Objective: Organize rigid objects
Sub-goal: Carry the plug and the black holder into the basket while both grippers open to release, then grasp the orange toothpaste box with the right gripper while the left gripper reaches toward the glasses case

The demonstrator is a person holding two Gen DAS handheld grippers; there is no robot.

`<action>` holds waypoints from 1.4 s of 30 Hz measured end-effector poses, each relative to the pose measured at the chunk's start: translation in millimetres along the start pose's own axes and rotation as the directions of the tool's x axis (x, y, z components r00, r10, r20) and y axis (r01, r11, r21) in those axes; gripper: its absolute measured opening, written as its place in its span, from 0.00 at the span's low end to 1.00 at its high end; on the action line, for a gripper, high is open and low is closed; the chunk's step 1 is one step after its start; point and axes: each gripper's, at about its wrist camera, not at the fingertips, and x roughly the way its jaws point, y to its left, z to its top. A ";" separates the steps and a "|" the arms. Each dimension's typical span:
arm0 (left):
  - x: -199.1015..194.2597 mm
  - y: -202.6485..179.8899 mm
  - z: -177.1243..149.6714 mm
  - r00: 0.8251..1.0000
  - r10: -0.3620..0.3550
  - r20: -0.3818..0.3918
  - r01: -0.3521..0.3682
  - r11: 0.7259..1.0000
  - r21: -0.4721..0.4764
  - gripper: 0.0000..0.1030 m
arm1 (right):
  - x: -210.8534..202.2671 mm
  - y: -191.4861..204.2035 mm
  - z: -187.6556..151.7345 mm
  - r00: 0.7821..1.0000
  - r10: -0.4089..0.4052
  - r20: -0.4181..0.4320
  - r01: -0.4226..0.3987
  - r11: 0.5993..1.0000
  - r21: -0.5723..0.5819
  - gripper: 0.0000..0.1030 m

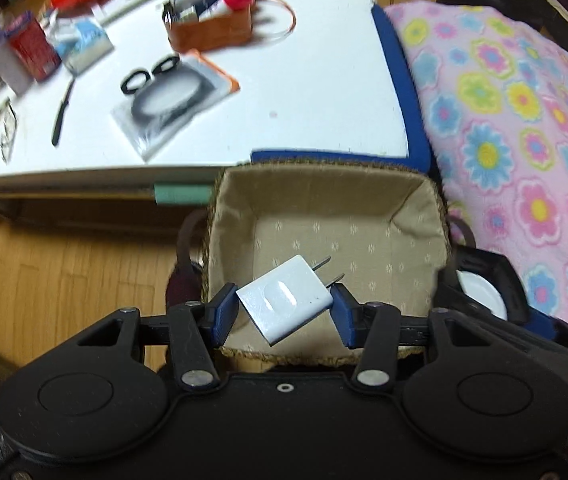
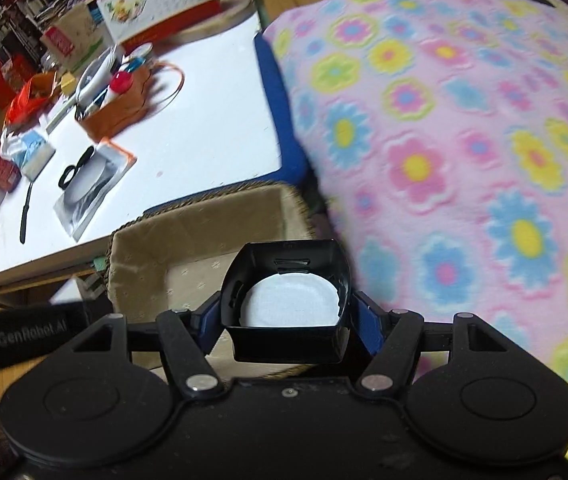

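My left gripper (image 1: 284, 306) is shut on a white plug adapter (image 1: 284, 298), tilted, its two prongs pointing up and right, held over the open cloth-lined wicker basket (image 1: 324, 192). My right gripper (image 2: 286, 316) is shut on a black square case (image 2: 284, 344) with a white round disc (image 2: 290, 300) inside, at the basket's (image 2: 188, 220) right rim. That case also shows in the left wrist view (image 1: 484, 276), just right of the basket.
The white low table (image 1: 304, 92) behind the basket carries a brown pouch of items (image 1: 212, 32), a packaged ring set (image 1: 172, 100), a black pen (image 1: 62, 114), boxes (image 1: 28, 48) and glasses (image 1: 8, 132). A flowered pink blanket (image 1: 516, 120) lies right; wooden floor (image 1: 64, 272) left.
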 end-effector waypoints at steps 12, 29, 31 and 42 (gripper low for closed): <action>-9.3 8.8 1.5 0.997 0.030 0.069 -0.028 0.999 -0.028 0.60 | -0.4 7.9 1.5 0.997 -0.042 0.061 0.044 0.999 -0.032 0.72; -15.9 -0.1 -5.4 0.990 0.046 0.134 -0.049 0.999 0.015 0.64 | -17.1 -11.3 -14.0 0.992 -0.083 0.098 0.087 0.996 -0.033 0.76; -17.7 0.5 -5.8 0.989 0.038 0.142 -0.040 0.999 0.012 0.64 | -18.6 -13.0 -15.3 0.991 -0.087 0.100 0.091 0.995 -0.033 0.76; -26.0 -4.2 -8.9 0.979 0.026 0.200 -0.032 0.999 0.029 0.66 | -41.9 -32.1 -25.3 0.980 -0.109 0.164 0.114 0.993 -0.019 0.77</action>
